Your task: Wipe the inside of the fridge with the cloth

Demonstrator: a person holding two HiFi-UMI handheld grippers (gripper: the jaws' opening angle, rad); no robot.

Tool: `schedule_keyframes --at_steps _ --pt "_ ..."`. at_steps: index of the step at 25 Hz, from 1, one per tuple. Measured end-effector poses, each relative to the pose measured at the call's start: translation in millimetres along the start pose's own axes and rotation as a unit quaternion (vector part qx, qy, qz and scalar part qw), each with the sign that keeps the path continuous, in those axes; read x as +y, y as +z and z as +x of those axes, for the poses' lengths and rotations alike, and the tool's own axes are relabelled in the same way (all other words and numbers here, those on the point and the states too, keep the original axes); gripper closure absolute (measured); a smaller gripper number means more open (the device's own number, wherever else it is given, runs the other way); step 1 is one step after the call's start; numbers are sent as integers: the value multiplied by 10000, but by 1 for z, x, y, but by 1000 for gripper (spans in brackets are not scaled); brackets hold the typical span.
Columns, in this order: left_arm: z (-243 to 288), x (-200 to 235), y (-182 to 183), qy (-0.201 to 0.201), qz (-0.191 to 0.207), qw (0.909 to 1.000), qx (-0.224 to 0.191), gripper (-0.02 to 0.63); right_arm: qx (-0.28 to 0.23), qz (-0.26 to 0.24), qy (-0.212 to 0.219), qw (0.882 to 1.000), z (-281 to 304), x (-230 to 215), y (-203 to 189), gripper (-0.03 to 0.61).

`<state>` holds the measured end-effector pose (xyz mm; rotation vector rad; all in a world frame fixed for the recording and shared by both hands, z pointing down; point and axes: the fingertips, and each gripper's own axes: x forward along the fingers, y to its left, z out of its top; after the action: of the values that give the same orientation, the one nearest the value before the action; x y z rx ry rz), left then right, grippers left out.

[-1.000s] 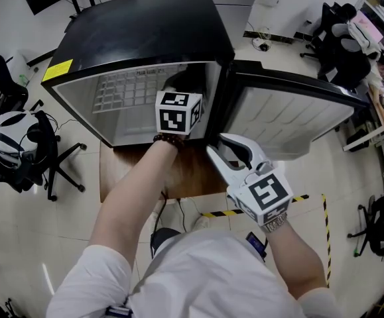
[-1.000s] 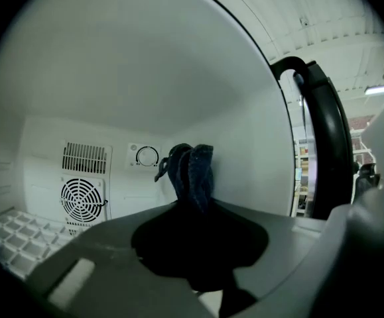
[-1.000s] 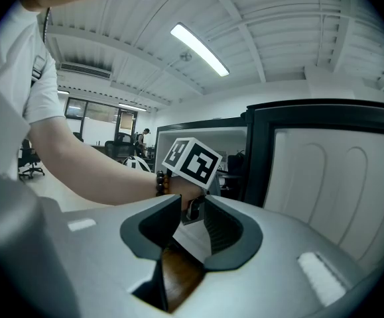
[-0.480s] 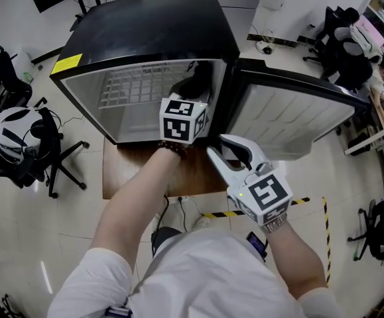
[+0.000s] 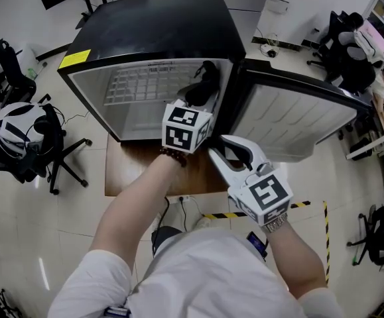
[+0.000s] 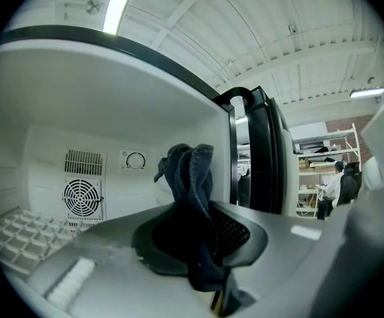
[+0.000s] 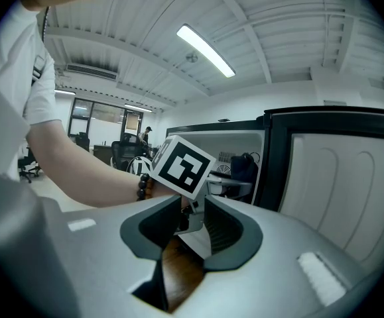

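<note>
The black-topped fridge (image 5: pixel 152 28) stands open, its white inside showing a wire shelf (image 5: pixel 142 85). My left gripper (image 5: pixel 201 101) reaches into the opening near the right wall, shut on a dark blue cloth (image 5: pixel 203 85). In the left gripper view the cloth (image 6: pixel 190 177) bunches up out of the jaws of the left gripper (image 6: pixel 198 257), in front of the fridge's back wall with a fan grille (image 6: pixel 82 197) and a dial. My right gripper (image 5: pixel 217 144) hangs open and empty in front of the fridge by the door hinge. The right gripper (image 7: pixel 192 234) looks at the left gripper's marker cube.
The fridge door (image 5: pixel 298 121) swings open to the right. The fridge rests on a brown wooden table (image 5: pixel 178 174). Office chairs (image 5: pixel 26 134) stand at the left, more chairs and seated people at the back right. Yellow-black tape (image 5: pixel 221 214) marks the floor.
The left gripper with the cloth has shifted a little to the right, closer to the fridge's right wall. The right gripper has stayed where it was.
</note>
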<state>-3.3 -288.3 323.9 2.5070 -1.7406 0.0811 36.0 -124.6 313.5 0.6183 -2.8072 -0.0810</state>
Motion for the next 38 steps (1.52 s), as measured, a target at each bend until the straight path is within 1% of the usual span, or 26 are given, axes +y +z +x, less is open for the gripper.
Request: schedule_keyframes --at_steps 14,21,25,29,32,34,38 --pt "-20 -15 0 -497 128 9987 -11 529 -1 17 113 9999 4 6 -1 465" --pt "-40 -18 8 -799 176 9964 -206 528 -21 52 70 10000 1 0 -2 465" --pt "-58 -21 13 -1069 137 9935 -362 529 -46 74 33 10000 3 -5 -1 465" --pt "-83 -24 17 -1506 15 9873 -499 528 -149 127 -2 9998 5 -16 7 465" --pt "-104 -25 19 -1920 -176 9796 -566 528 -265 162 90 9995 7 -24 17 465" --pt "-119 -27 20 -2233 -292 9727 -565 528 -335 162 278 9989 10 -24 26 463" --pt "-151 -32 22 -2772 -450 9588 -432 528 -407 205 844 9954 21 -12 39 451"
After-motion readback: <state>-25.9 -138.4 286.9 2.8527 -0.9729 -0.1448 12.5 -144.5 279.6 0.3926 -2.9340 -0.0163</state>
